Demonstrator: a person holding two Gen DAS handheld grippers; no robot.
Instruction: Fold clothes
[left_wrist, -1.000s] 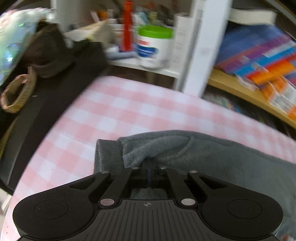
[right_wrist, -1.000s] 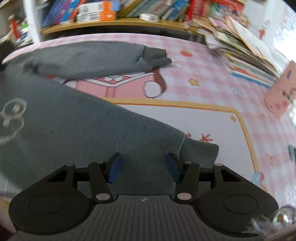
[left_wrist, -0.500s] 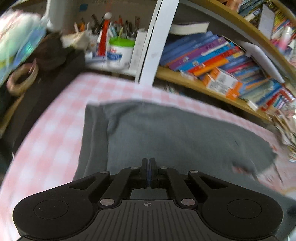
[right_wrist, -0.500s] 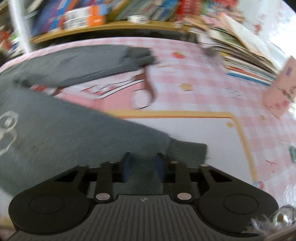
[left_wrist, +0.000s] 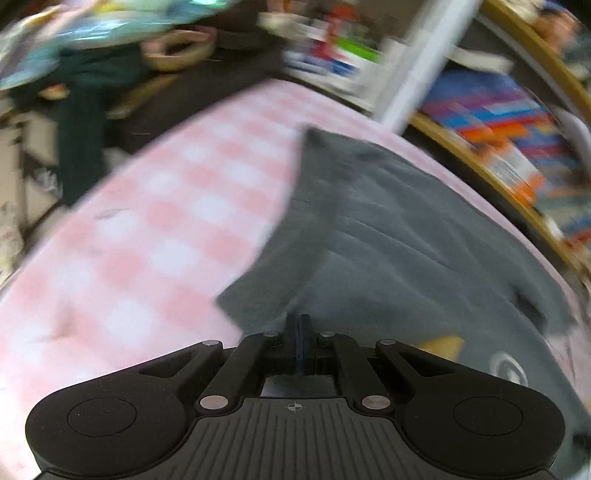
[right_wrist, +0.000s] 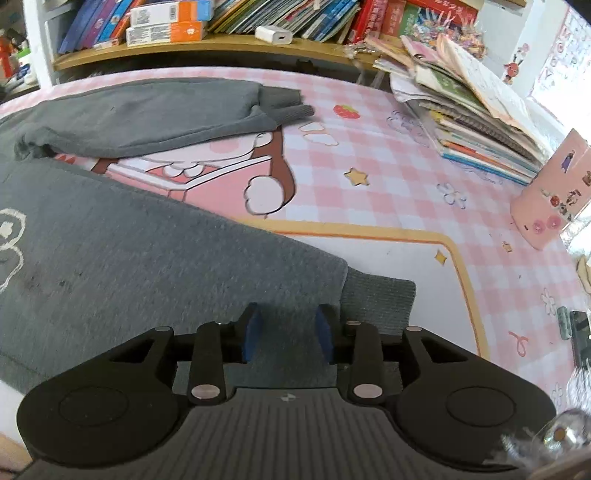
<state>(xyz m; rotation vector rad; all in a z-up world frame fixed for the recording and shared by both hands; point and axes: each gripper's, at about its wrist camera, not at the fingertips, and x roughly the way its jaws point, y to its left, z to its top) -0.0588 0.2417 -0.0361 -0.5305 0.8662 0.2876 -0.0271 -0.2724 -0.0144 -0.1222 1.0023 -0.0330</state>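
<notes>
left gripper apparently pinching grey sweatshirt; right gripper opening astride its sleeve

A home, likely a child's room or study corner; a table wore a pink checked cloth printed with a cartoon girl, stars and a strawberry; wooden shelves behind held crammed picture books and boxes; a stack of books sat on the table beside a stickered pink box.
</notes>
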